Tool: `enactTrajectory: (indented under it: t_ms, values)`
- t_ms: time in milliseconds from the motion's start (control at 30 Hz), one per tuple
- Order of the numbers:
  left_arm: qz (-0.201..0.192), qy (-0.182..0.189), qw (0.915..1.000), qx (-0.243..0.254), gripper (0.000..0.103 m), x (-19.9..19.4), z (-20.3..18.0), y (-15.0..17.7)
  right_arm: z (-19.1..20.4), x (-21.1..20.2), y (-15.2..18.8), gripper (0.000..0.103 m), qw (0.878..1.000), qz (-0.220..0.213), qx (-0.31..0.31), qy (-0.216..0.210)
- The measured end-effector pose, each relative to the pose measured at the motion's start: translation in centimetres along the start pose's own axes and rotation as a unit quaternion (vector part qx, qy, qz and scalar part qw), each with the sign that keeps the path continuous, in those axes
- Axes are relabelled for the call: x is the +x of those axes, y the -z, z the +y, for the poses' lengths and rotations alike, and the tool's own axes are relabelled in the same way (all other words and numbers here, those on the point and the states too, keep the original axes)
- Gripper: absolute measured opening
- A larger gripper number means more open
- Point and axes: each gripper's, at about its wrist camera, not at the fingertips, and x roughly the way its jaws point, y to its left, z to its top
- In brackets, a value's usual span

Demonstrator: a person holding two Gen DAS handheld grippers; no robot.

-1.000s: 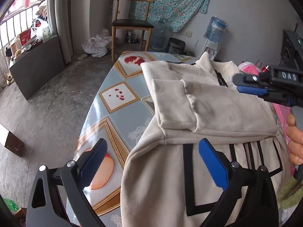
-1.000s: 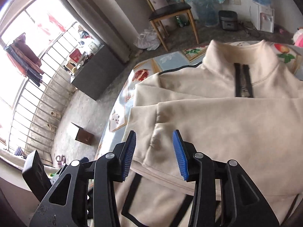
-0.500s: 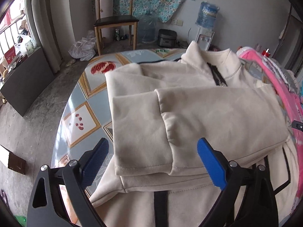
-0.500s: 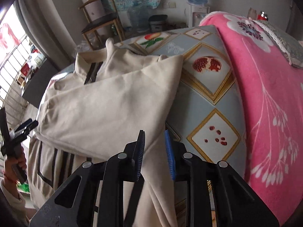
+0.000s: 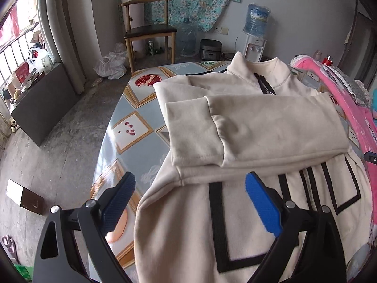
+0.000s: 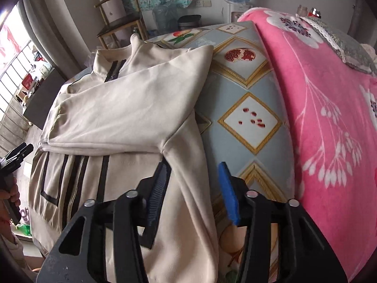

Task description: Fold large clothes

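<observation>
Only the right gripper, spread like the left gripper over the jacket, shows the pink blanket.

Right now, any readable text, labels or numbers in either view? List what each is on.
None readable.
Water bottle label: print too blurred to read.
White cylinder on the chair: small dark mark, too small to read.
Red box by the window: no legible text.
Jacket: no print visible.
</observation>
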Motion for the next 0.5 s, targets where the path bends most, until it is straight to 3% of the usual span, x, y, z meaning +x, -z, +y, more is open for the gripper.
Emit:
enactTrajectory:
  t_ms: [100, 267, 500]
  values:
    - [-0.002, 0.000, 1.0000, 0.001, 0.093, -2.9, 0.8, 3.3, 0.1, -1.4, 3.9, 0.058, 1.000, 0.009, 0.017, -0.012]
    - [0.014, 0.009, 0.9999, -0.003, 0.093, -6.4, 2.1, 10.4, 0.0, -3.1, 10.3, 0.059, 0.998, 0.024, 0.051, 0.006]
    - [0.029, 0.028, 0.9985, -0.037, 0.093, -8.0, 2.7, 16.6, 0.3, -4.2, 14.9, 0.059, 0.996, 0.029, 0.078, 0.016]
